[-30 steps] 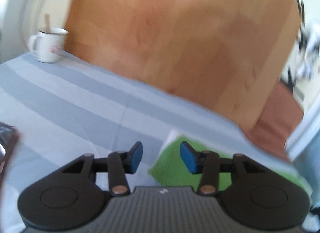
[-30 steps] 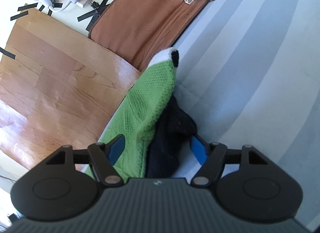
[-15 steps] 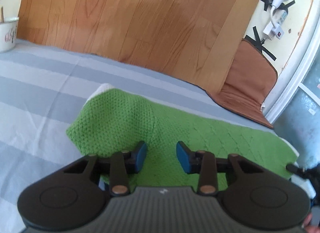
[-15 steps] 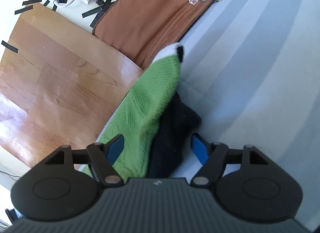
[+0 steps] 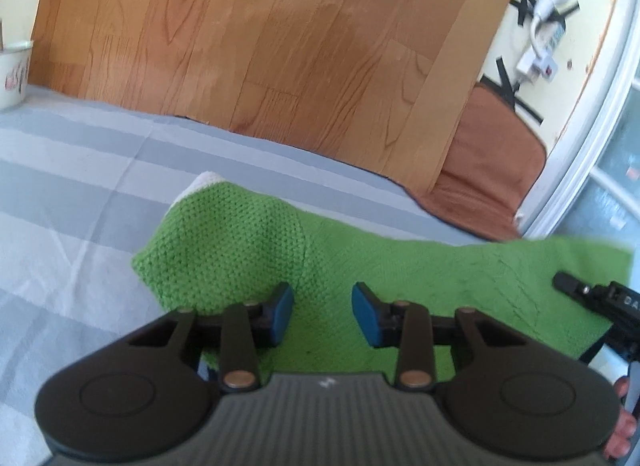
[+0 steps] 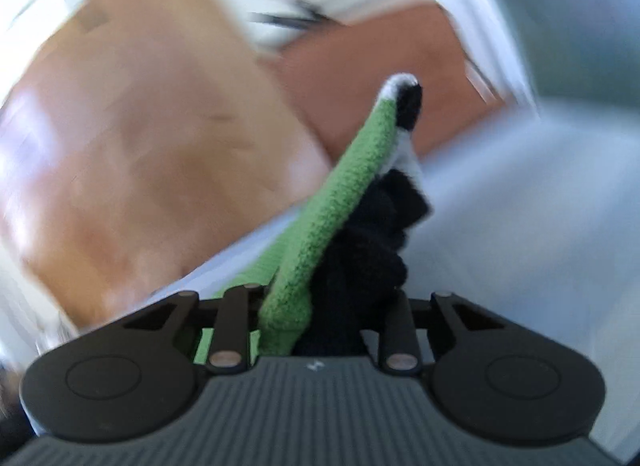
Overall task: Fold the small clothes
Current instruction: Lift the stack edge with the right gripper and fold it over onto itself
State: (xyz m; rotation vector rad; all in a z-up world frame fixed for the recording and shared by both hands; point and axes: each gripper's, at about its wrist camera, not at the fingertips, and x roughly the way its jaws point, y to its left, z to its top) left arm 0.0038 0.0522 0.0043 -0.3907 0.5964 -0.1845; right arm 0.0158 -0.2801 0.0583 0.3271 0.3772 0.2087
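**Right gripper pinches the sock end, left gripper waits above the heel**

The green sock (image 5: pixel 360 262) lies across the grey striped cloth (image 5: pixel 72 193), close to the cloth's far edge, where the wooden board (image 5: pixel 260 33) stands. Its white toe tip (image 5: pixel 196 181) points to the left. The left gripper (image 5: pixel 322 312) hangs over the sock's middle; its blue pads (image 5: pixel 280 312) stand apart, a narrow gap, and they press nothing. On the left of the sock the cloth is free up to a white mug (image 5: pixel 12 73) at the edge. The right gripper (image 6: pixel 316 322) has just closed its jaws on the sock's end, green and black (image 6: pixel 360 262) layers together between them. This end is lifted, and the picture is blurred.
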